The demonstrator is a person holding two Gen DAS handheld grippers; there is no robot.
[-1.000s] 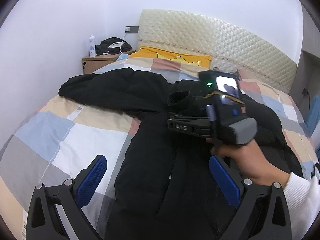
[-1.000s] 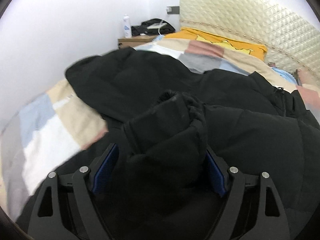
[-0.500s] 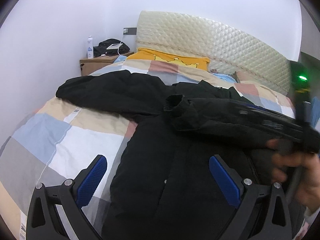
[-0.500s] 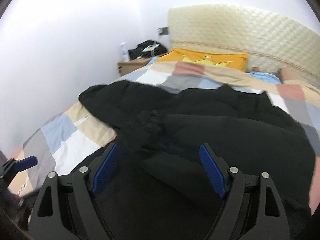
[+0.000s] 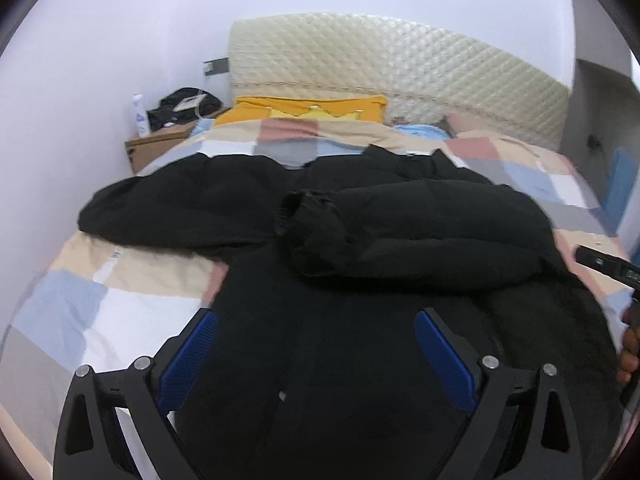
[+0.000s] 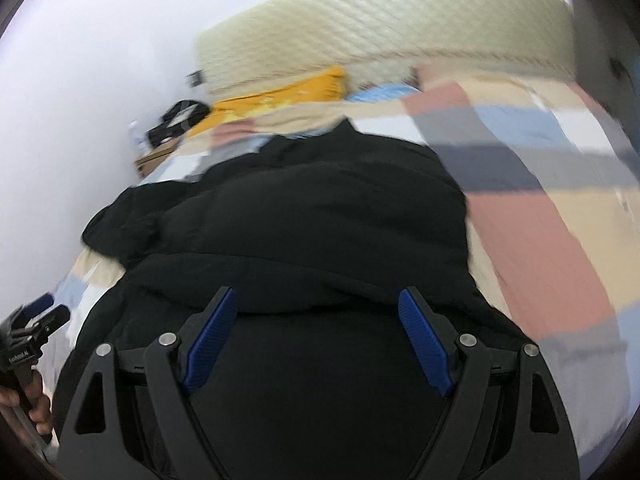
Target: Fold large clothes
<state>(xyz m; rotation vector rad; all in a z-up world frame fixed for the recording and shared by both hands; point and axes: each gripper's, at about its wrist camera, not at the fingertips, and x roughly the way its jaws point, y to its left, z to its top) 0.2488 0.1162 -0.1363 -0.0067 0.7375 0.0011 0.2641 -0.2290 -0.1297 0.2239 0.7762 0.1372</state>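
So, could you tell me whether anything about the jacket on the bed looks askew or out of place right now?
The black puffer jacket lies unevenly: one sleeve is folded across the chest, its cuff bunched and open, while the other sleeve sprawls out over the patchwork duvet. Nothing looks damaged.

The sleeve [image 5: 420, 232] has been released and left folded across the jacket [image 5: 340, 360]. The right gripper [image 6: 318, 336] has been drawn back to the right, empty, with jaws apart.

bedroom, quilted headboard [image 5: 400, 64], patchwork bedspread [image 5: 120, 300], bedside table [image 5: 156, 148]
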